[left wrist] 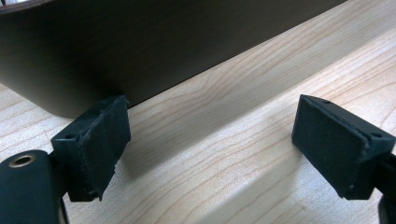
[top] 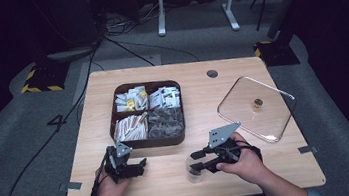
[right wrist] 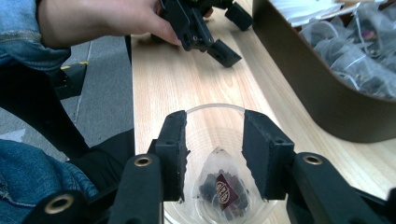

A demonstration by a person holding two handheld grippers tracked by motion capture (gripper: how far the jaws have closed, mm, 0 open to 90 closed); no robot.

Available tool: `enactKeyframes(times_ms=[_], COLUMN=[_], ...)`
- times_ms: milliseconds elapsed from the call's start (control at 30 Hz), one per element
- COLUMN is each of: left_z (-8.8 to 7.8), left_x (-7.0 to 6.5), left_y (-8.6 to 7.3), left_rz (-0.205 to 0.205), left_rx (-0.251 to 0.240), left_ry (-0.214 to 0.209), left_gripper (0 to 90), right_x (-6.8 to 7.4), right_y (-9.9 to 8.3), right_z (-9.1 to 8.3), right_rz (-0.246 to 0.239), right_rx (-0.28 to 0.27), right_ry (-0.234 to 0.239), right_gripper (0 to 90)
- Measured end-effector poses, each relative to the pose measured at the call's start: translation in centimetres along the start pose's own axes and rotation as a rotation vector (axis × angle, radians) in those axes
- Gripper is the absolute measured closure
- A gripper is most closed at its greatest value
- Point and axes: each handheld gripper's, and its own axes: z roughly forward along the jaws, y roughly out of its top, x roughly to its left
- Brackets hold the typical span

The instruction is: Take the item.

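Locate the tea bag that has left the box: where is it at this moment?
The tea bag lies inside the clear cup at the table's near edge, right of centre in the high view, below the right gripper's parted jaws.

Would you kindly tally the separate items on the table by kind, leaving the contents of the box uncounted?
Brown compartment box: 1
Clear lid with gold knob: 1
Clear cup: 1
Tea bag in the cup: 1
Handheld tongs, left and right: 2
Total: 6

brown tray [left wrist: 140,51] cut off by top edge, glass cup [right wrist: 219,140] base hidden behind jaws
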Motion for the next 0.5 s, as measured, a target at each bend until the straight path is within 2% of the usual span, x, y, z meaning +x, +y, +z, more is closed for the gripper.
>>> enactKeyframes(times_ms=[233, 500], left_z=[0.0, 0.0], left_x=[0.0, 0.0], left_y=[0.0, 0.0], left_rz=[0.001, 0.001], left_rx=[0.000, 0.000], left_ry=[0.002, 0.002], left_gripper=[11.8, 11.8], right_x=[0.0, -0.2], right_y=[0.5, 0.7], right_z=[-1.0, -1.7], right_rz=[-0.012, -0.016], right_rx=[-0.045, -0.068], right_ry=[-0.025, -0.046], right_gripper=[58.2, 57.0])
